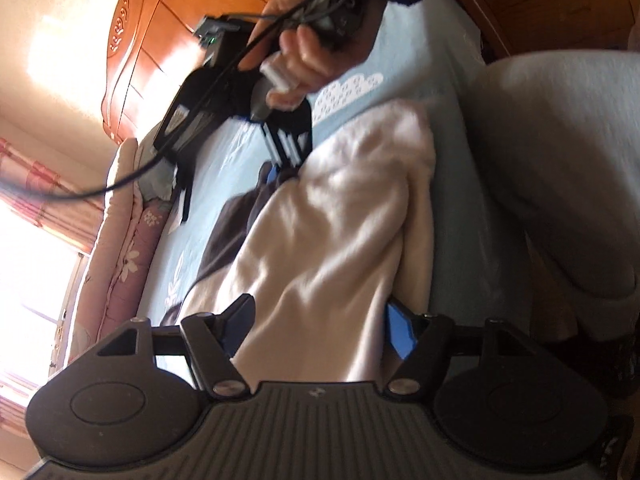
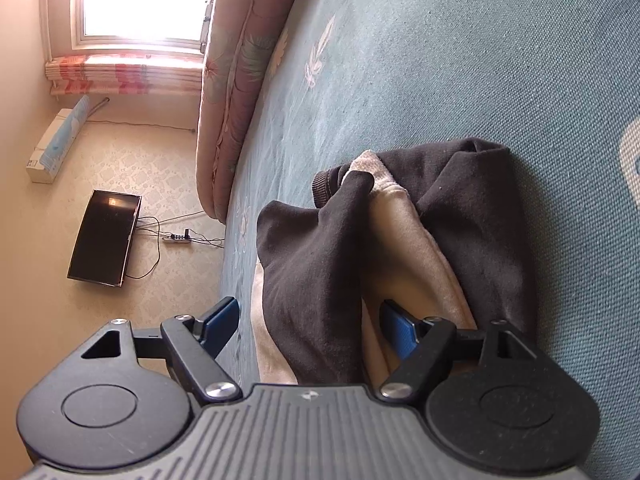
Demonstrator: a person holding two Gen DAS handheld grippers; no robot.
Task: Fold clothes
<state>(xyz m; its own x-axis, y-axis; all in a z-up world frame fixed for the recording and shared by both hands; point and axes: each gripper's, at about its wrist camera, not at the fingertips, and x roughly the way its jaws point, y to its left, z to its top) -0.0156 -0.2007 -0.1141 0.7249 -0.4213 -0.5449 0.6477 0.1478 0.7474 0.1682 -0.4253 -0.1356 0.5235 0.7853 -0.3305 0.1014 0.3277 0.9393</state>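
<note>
A: Where is the garment found?

B: It is spread on the blue bedcover, filling the centre of the left wrist view. A pale fleecy lining is turned outward there, and a dark outer cloth shows at its left edge. In the right wrist view the same dark cloth is bunched in the lower centre, with the pale lining exposed in a fold between two dark lobes and a ribbed cuff at the upper end.

A: How are the claws set?

B: The left gripper is held wide, with the pale cloth lying between its jaws; no pinch can be seen. The right gripper is also spread wide, the dark fold lying between the blue pads, one of which is tucked against the lining; no squeeze on the cloth is seen. In the left wrist view it is seen at the upper left, carried by a hand.

A: How should the cloth be expected to behave?

B: It is judged soft, light and limp, somewhat bulky from the fleece. Sagging and slipping layers are to be expected when it is lifted.

A: Where should hold be taken?

B: A hem or cuff edge is probably best, with both layers pinched together near a corner, so that the lining is not pulled away alone.
</note>
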